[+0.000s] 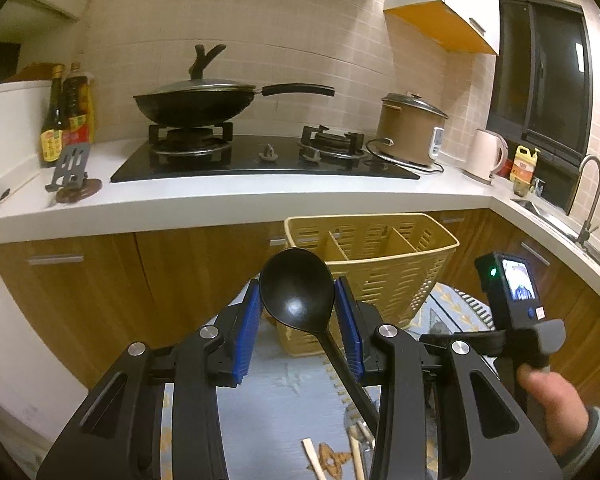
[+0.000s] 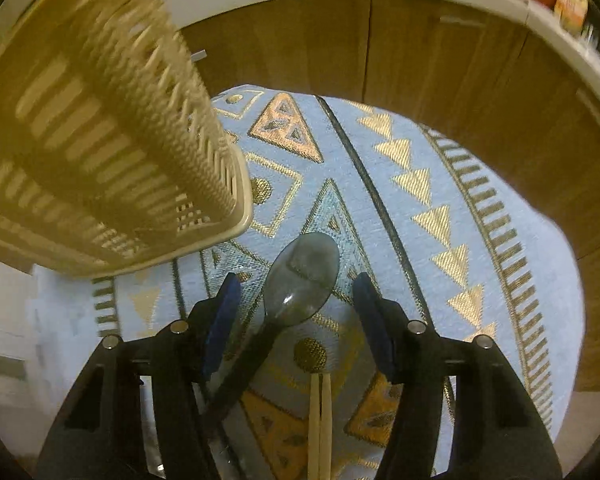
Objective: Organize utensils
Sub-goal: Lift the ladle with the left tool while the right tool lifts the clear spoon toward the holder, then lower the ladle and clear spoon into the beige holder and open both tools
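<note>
The left gripper [image 1: 297, 312] clamps a black ladle [image 1: 297, 289] by the bowl between its blue pads, handle trailing down to the right. Just beyond it stands a beige slotted utensil basket [image 1: 396, 276] with dividers. Only this view shows the kitchen bench [image 1: 236, 200] farther off and, to the right, a hand [image 1: 552, 404] holding the other tool.

The right gripper [image 2: 296, 300] is released, jaws apart around a translucent grey spoon [image 2: 302, 276] without touching it. Only this view shows the patterned blue cloth [image 2: 428, 208] beneath and wooden chopsticks [image 2: 320, 424] nearer the camera; the basket [image 2: 100, 140] lies up-left, blurred.
</note>
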